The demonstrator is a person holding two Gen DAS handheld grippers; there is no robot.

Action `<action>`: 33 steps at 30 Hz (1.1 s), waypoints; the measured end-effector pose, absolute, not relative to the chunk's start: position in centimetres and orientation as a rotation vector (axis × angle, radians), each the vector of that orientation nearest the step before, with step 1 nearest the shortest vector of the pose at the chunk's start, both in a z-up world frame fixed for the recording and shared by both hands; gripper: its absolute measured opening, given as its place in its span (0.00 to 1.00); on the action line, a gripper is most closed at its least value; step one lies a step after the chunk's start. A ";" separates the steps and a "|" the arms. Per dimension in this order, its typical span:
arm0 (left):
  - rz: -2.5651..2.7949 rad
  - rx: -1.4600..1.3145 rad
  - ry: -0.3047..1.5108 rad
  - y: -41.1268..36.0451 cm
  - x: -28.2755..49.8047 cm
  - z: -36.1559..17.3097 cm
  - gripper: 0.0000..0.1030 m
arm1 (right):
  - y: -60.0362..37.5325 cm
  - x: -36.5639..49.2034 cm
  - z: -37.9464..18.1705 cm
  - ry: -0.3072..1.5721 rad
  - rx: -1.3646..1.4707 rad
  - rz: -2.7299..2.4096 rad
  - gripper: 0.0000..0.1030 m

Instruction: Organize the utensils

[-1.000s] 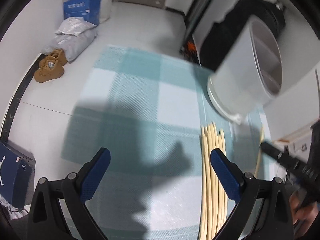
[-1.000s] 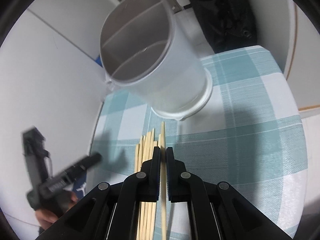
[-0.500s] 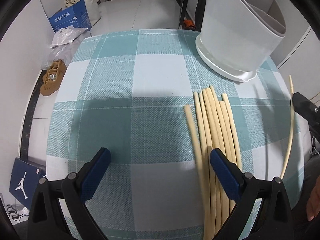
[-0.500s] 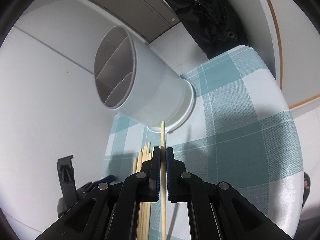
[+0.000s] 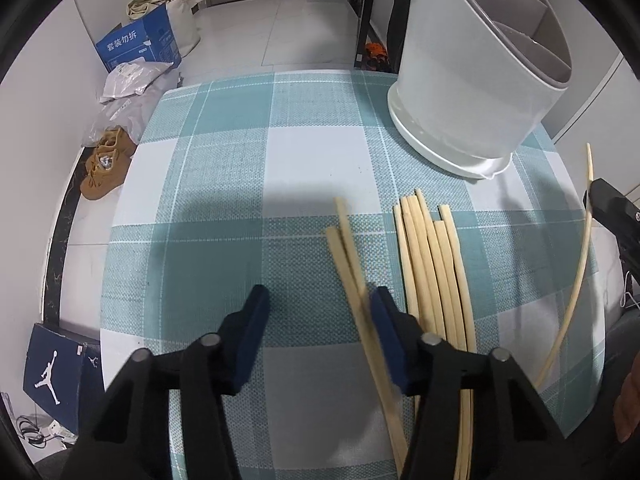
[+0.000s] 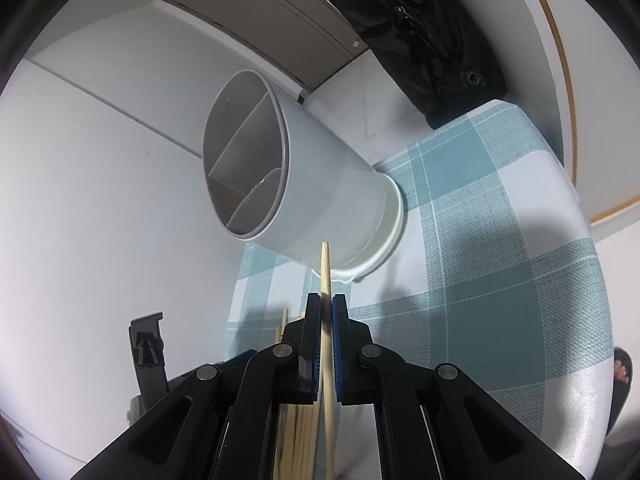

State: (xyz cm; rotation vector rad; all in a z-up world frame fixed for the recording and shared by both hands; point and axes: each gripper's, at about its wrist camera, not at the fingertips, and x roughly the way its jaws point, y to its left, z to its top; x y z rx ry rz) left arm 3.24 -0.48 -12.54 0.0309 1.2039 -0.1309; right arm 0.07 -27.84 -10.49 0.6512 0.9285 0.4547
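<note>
1. Right gripper: fingers pressed onto a single chopstick, the stick running lengthwise between the pads with its tip poking out ahead. In the left wrist view the same chopstick shows as a long pale stick at the right edge, lifted off the cloth.

2. Left gripper: fingers spread, low over the checked tablecloth. Two loose chopsticks lie angled on the cloth; their near ends pass just inside the right-hand finger, touching or very nearly so. Nothing pinched.

3. Just beyond and to the right: the main bundle of chopsticks, roughly parallel, flat on the cloth, outside the left gripper's span.

4. Farther: the white utensil holder, upright on the table, divided into compartments; all look empty from here. The held chopstick's tip sits below its rim and in front of its wall, not yet over the opening.

5. Step in hand, as judged: carrying one chopstick to the holder while the left lines up on the stray pair.

6. Next move likely calls for raising the right gripper above the rim, tipping the stick downward into one compartment, then releasing. The left would need to centre over the pair before squeezing.
</note>
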 end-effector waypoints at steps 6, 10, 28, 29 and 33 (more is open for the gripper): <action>-0.162 -0.030 1.204 -0.1 3.8 -12.3 0.06 | -27.8 0.4 -10.7 0.933 0.656 0.450 0.04; -0.194 -0.132 1.220 0.8 4.1 -12.3 0.01 | -27.7 0.4 -10.7 0.931 0.647 0.446 0.04; -0.335 -0.358 1.289 2.2 4.2 -12.9 0.01 | -27.7 0.2 -11.3 0.946 0.634 0.415 0.04; -0.325 -0.353 1.285 2.2 4.2 -13.0 0.01 | -27.7 0.2 -11.4 0.946 0.632 0.413 0.04; -0.335 -0.348 1.252 1.8 3.6 -12.6 0.01 | -27.8 0.0 -11.5 0.945 0.630 0.407 0.04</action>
